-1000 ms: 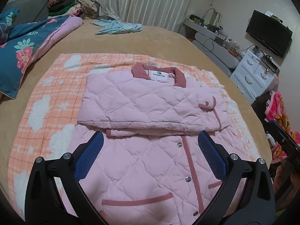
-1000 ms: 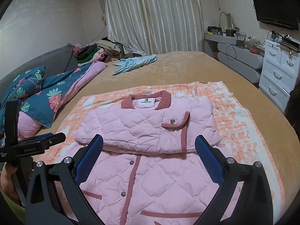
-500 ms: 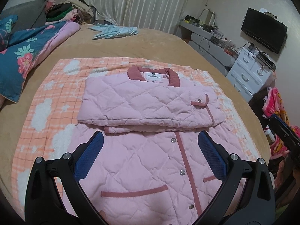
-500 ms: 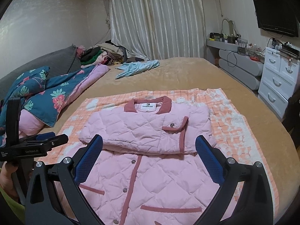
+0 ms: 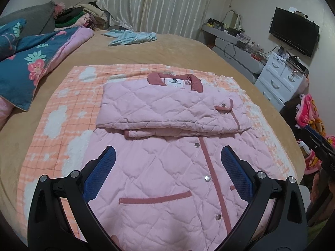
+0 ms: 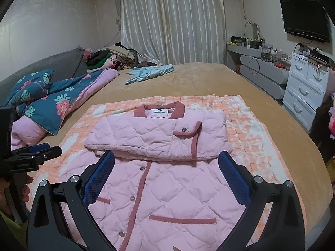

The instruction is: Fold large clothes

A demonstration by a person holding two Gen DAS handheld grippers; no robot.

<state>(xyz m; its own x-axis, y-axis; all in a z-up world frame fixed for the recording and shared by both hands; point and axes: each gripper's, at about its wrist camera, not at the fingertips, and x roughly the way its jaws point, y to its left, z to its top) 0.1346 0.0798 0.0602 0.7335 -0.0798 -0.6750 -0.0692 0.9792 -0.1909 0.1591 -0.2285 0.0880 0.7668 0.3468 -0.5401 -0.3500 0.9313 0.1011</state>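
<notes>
Both cameras have drawn back a little since a second ago, so the pink quilted jacket [image 5: 167, 163] sits lower and further off; your left gripper [image 5: 167, 177] hangs above its hem with jaws spread wide, gripping nothing; your right gripper [image 6: 166, 179] is likewise released over the lower front; the jacket lies on the orange checked blanket [image 5: 62, 108] on the bed [image 6: 209, 79], sleeves folded across the chest below the collar.

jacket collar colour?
Dusty rose, darker than the pale pink quilted jacket; the collar shows best in the right wrist view.
</notes>
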